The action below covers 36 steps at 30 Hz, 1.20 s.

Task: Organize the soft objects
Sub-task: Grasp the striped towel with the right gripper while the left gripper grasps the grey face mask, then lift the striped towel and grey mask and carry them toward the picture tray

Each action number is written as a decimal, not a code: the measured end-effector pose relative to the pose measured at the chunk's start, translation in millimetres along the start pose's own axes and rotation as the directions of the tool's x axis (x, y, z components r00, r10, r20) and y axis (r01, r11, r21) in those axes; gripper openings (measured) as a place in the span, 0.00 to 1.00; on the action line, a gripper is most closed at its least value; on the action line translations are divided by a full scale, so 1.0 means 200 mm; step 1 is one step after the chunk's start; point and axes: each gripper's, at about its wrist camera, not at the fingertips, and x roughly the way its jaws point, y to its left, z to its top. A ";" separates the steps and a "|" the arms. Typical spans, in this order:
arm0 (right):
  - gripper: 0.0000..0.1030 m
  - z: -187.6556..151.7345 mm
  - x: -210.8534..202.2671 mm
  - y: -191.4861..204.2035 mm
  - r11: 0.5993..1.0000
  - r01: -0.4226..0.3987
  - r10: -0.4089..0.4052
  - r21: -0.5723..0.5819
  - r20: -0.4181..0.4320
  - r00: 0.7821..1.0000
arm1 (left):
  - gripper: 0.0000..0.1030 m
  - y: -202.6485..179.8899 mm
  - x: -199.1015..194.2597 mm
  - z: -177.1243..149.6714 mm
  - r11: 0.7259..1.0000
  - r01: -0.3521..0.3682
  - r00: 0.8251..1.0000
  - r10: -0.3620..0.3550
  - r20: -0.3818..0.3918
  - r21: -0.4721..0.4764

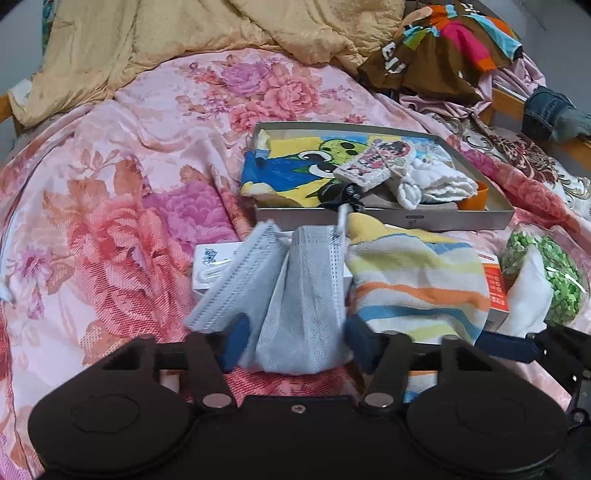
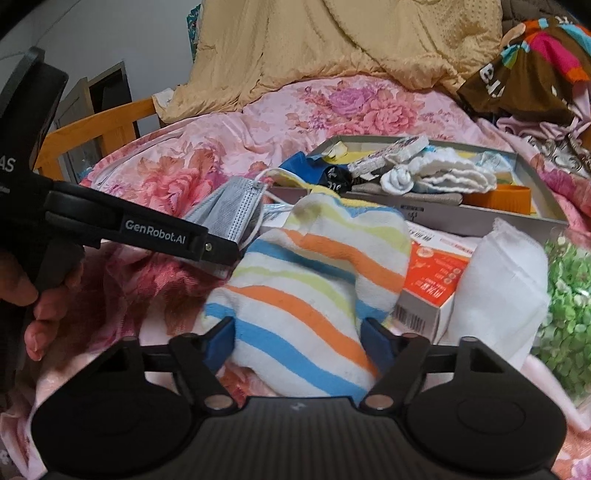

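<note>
Bed: pink floral bedspread (image 1: 122, 192) under everything I work on, with a tan quilt (image 1: 177, 33) bunched at its far end, beyond the tray.
Left hand-held gripper (image 1: 293, 334): mine, its blue pads pressing the sides of a grey face mask (image 1: 295, 295), which is bunched up between them; the jaws stand partly closed. The mask lies in front of the tray, toward me.
Right hand-held gripper (image 2: 297, 341): mine, its blue pads at both edges of a striped towel (image 2: 310, 280) that fills the gap; the jaws stand partly closed on it. The towel lies in front of the tray, just right of the mask.
Hand: my left hand (image 2: 40, 306) shows on the handle at the left edge of the right wrist view.
White box (image 1: 210, 266): partly under the mask, in front of the tray's left corner.
Orange box (image 2: 432, 284): touching the towel's right side, in front of the tray.
White cloth (image 2: 502, 280): folded, just right of the orange box.
Green leafy bundle (image 1: 546, 273): right of the white cloth, near the tray's right corner.
Tray (image 1: 384, 219): shallow grey cardboard, holding a cartoon-print cloth (image 1: 291, 171), white socks (image 1: 439, 184) and other small soft items.
Colourful clothing (image 1: 454, 48): heaped beyond the tray's right end.
</note>
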 end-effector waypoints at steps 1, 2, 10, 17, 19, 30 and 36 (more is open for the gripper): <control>0.69 0.00 0.00 0.00 1.000 -0.007 0.007 0.002 -0.007 1.000 | 0.43 0.01 0.00 0.00 1.000 -0.001 1.000 0.001 -0.005 -0.007; 0.65 0.00 0.00 0.00 1.000 -0.011 0.011 0.002 -0.011 1.000 | 0.39 0.02 0.01 0.00 1.000 -0.002 1.000 0.002 -0.010 -0.017; 0.43 0.00 -0.02 0.03 0.999 -0.037 0.037 -0.005 -0.004 0.999 | 0.23 0.07 -0.04 -0.01 0.997 0.001 1.000 -0.002 -0.009 -0.082; 0.20 0.03 -0.07 0.01 0.998 -0.045 0.044 0.034 0.014 0.999 | 0.18 0.03 -0.14 -0.02 0.997 0.018 1.000 -0.017 0.008 -0.074; 0.18 0.03 -0.10 0.00 0.998 -0.044 0.043 0.039 0.026 0.999 | 0.18 0.02 -0.16 -0.03 0.997 0.022 1.000 -0.021 0.014 -0.074; 0.17 0.15 -0.41 -0.12 0.996 -0.042 0.024 0.073 0.228 0.973 | 0.17 -0.09 -0.33 0.01 0.999 0.041 0.997 -0.038 0.072 -0.034; 0.17 0.20 -0.56 -0.19 0.998 0.003 -0.024 0.068 0.318 0.948 | 0.17 -0.16 -0.43 0.08 0.999 0.049 0.992 -0.047 0.115 -0.019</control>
